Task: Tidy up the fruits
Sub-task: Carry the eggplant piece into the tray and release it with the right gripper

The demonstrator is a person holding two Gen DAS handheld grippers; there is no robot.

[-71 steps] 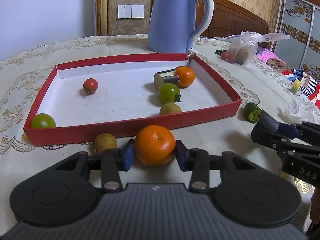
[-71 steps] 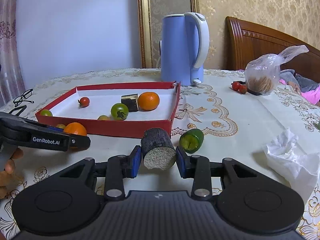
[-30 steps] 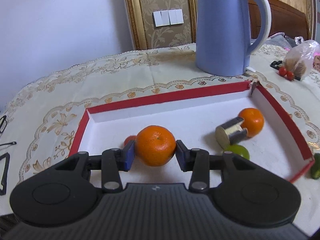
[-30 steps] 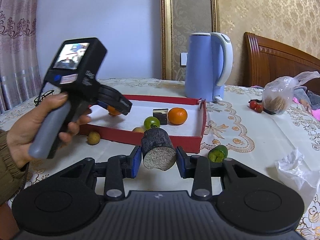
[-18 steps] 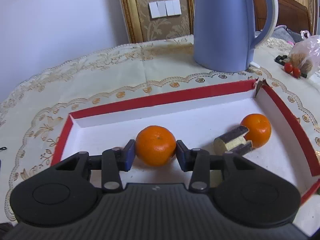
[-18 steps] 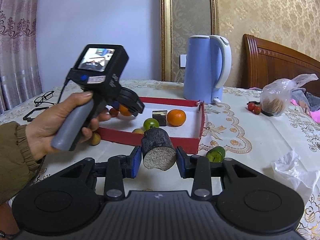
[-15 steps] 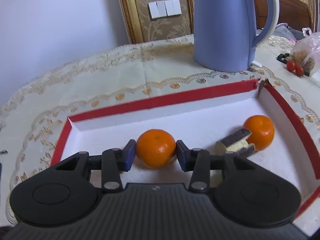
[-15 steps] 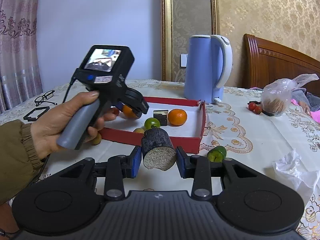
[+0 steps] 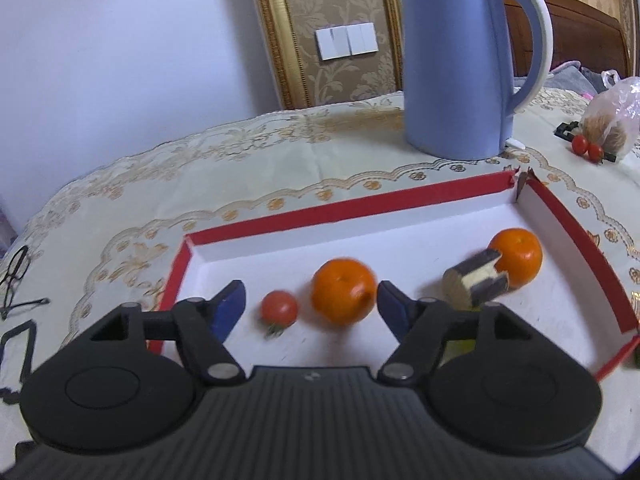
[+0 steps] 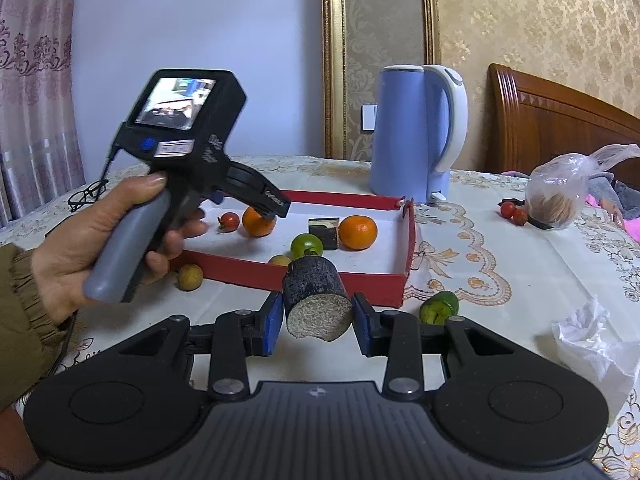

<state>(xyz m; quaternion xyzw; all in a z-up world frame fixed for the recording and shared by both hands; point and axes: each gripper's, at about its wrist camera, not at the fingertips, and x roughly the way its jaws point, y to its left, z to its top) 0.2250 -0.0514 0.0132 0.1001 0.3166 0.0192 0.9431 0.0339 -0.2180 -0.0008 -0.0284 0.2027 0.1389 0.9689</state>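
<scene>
My left gripper (image 9: 310, 296) hangs over the red tray (image 9: 360, 204), its jaws opening. An orange (image 9: 344, 296) lies on the tray floor between the blue pads, and neither pad touches it. Beside it in the tray are a small red tomato (image 9: 279, 308), a second orange (image 9: 518, 254) and a dark-skinned cut piece (image 9: 474, 280). In front of the tray, my right gripper (image 10: 318, 320) is shut on another dark-skinned chunk (image 10: 318, 304) with a pale cut face. A hand holds the left gripper (image 10: 260, 200) in the right wrist view.
A blue kettle (image 9: 460, 60) stands behind the tray. Outside the tray lie a green fruit (image 10: 440, 308) and a small brown fruit (image 10: 190, 277). A plastic bag (image 10: 560, 192) with two cherry tomatoes and a crumpled tissue (image 10: 592, 340) are to the right, glasses (image 9: 14, 276) to the left.
The left jaws have spread apart and let go of the orange, which now rests in the tray by the red tomato. The right gripper still holds its chunk in place.
</scene>
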